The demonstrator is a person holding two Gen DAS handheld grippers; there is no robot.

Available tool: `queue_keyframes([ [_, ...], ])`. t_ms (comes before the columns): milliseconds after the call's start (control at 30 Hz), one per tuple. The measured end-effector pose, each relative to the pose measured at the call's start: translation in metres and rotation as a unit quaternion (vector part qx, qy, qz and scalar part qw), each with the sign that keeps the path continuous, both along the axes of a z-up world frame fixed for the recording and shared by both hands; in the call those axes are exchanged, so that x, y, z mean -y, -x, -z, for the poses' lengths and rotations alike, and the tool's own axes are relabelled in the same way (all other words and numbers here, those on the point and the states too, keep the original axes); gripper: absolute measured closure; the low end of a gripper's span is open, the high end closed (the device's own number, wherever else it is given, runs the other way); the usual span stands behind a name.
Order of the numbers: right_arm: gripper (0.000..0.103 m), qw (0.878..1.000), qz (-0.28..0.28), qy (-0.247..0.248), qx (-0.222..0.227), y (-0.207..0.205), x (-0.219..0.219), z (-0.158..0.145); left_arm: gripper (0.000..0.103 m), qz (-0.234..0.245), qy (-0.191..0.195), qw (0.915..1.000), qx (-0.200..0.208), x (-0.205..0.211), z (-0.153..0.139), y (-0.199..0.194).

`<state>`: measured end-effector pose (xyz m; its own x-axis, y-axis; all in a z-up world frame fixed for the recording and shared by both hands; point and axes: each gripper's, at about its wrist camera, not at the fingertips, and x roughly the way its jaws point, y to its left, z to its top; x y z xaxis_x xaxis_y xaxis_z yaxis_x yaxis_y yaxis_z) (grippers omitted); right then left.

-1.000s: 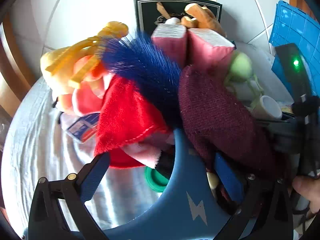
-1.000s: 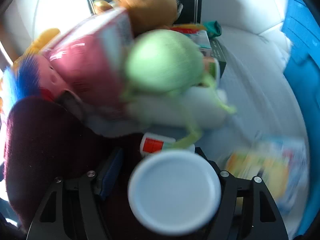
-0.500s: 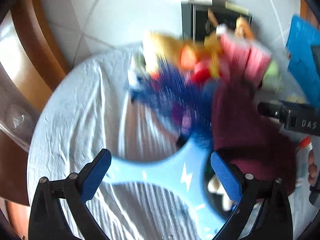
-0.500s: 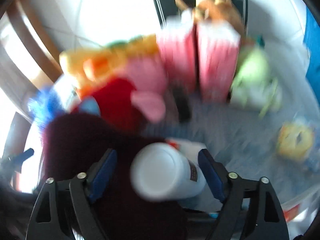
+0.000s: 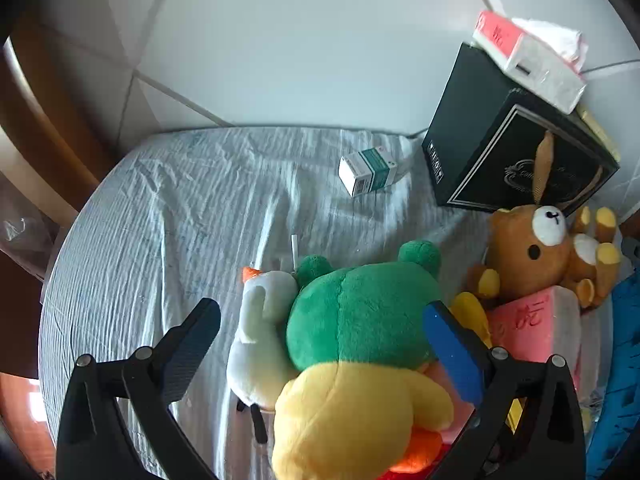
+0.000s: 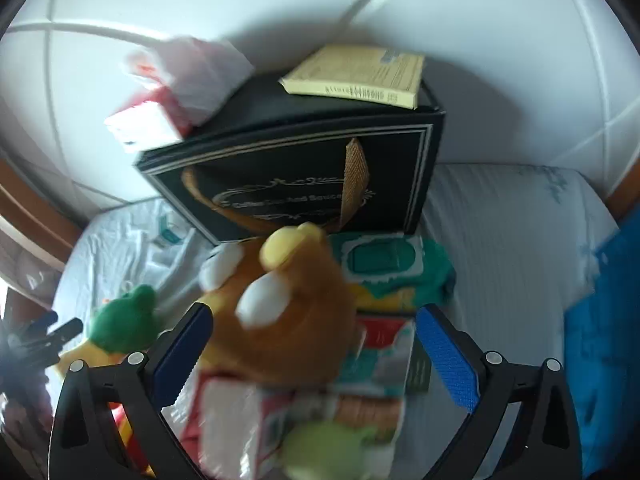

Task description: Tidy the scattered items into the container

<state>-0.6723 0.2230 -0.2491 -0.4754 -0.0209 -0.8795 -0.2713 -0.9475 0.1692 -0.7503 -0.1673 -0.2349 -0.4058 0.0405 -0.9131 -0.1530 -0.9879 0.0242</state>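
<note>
My left gripper point(image 5: 320, 328) is open and empty, hovering over a green-headed yellow plush duck point(image 5: 360, 320) with a white plush point(image 5: 260, 320) beside it on the pale sheet point(image 5: 160, 220). A brown plush bear point(image 5: 532, 256) lies on pink tissue packs point(image 5: 536, 328) to the right. A small teal-and-white box point(image 5: 370, 170) lies further back. My right gripper point(image 6: 316, 340) is open and empty above the brown bear point(image 6: 280, 312), which is blurred. The blue container point(image 6: 608, 320) shows only at the right edge, and also at the right edge of the left wrist view point(image 5: 620, 380).
A black gift box point(image 5: 516, 148) stands at the back, with a pink tissue pack point(image 5: 528, 56) on top. In the right wrist view it point(image 6: 300, 176) also carries a yellow booklet point(image 6: 356, 76). A green wipes pack point(image 6: 384, 260) lies behind the bear. White tiled wall behind.
Both grippers have pulled back and swung away from the dark red cloth and the white bottle. The right gripper held the bottle earlier and is now empty.
</note>
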Motion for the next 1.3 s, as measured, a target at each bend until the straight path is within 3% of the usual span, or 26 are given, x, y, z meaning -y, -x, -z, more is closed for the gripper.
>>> queue_keyframes([
  [67,0.000,1.000,0.000,0.021,0.010,0.019,-0.013,0.024,0.000,-0.019,0.005,0.9995,0.024,-0.005,0.020,0.015],
  [133,0.000,1.000,0.002,0.028,0.010,0.033,-0.023,0.046,0.000,-0.029,-0.024,0.9985,0.040,-0.002,0.029,0.029],
  [200,0.000,1.000,0.009,0.018,0.011,0.045,-0.031,0.064,0.000,-0.032,-0.015,0.9981,0.050,-0.004,0.034,0.041],
  [300,0.000,0.999,0.030,0.011,0.025,0.060,-0.037,0.085,0.000,-0.030,-0.005,0.9949,0.096,-0.009,0.048,0.058],
  [367,0.000,0.997,0.049,0.034,0.046,0.065,-0.040,0.102,0.000,-0.027,-0.011,0.9913,0.128,-0.015,0.059,0.065],
  [467,0.000,0.995,0.029,0.048,0.084,0.063,-0.032,0.109,0.000,-0.011,-0.010,0.9901,0.140,-0.019,0.065,0.059],
  [533,0.000,0.990,0.008,0.068,0.121,0.053,-0.022,0.116,0.000,0.000,-0.015,0.9892,0.146,-0.020,0.063,0.049],
  [733,0.000,0.985,-0.017,0.084,0.152,-0.015,0.016,0.118,0.000,-0.001,-0.041,0.9857,0.163,-0.009,0.059,0.002],
  [933,0.000,0.977,-0.025,0.117,0.176,-0.099,0.046,0.120,0.000,0.023,-0.029,0.9839,0.175,0.004,0.052,-0.058],
  [1033,0.000,0.977,-0.026,0.112,0.177,-0.127,0.058,0.115,0.000,0.044,-0.021,0.9848,0.167,0.008,0.044,-0.085],
  [1133,0.000,0.981,-0.021,0.094,0.170,-0.140,0.062,0.101,0.000,0.051,-0.014,0.9903,0.129,0.012,0.024,-0.093],
  [1300,0.000,0.993,-0.007,0.087,0.084,-0.147,0.061,0.049,0.000,0.060,-0.016,0.9979,0.020,0.010,-0.030,-0.082],
])
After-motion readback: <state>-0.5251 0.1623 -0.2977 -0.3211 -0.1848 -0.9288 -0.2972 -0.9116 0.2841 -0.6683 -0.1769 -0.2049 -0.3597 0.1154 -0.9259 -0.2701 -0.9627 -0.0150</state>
